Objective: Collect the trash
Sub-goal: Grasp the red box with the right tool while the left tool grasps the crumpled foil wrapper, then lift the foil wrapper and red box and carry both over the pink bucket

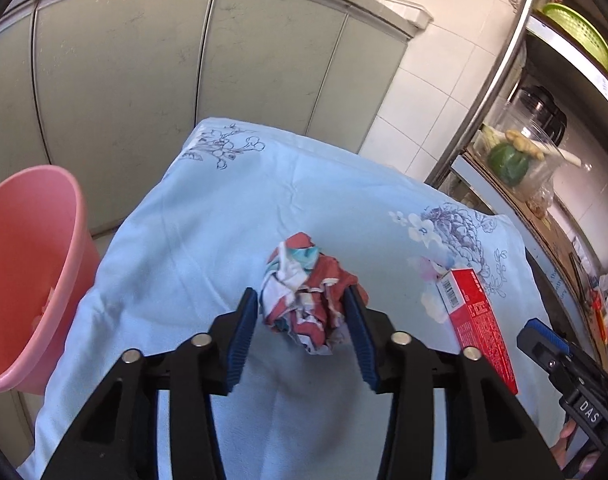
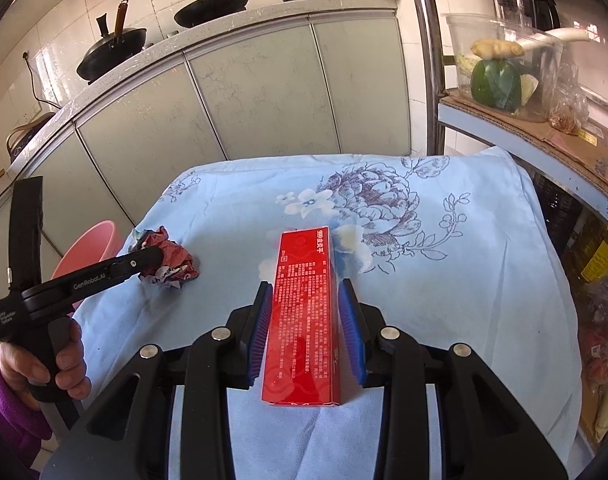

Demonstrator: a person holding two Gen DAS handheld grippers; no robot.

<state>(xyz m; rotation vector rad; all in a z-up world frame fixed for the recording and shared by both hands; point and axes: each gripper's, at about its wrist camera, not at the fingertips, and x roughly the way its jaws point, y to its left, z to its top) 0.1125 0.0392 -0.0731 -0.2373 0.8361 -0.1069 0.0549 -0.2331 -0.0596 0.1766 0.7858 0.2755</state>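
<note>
A crumpled red, white and teal paper ball lies on the light blue flowered cloth. My left gripper straddles it: the right pad touches the paper, and a thin strip of cloth shows beside the left pad. The right wrist view shows the same gripper over the paper ball. A long red box lies flat on the cloth, and my right gripper has both blue pads against its long sides. The red box also shows at the right of the left wrist view.
A pink bucket stands on the floor left of the table and is seen again in the right wrist view. Grey cabinet doors are behind. A metal shelf with a vegetable container stands to the right. A hand holds the left gripper's handle.
</note>
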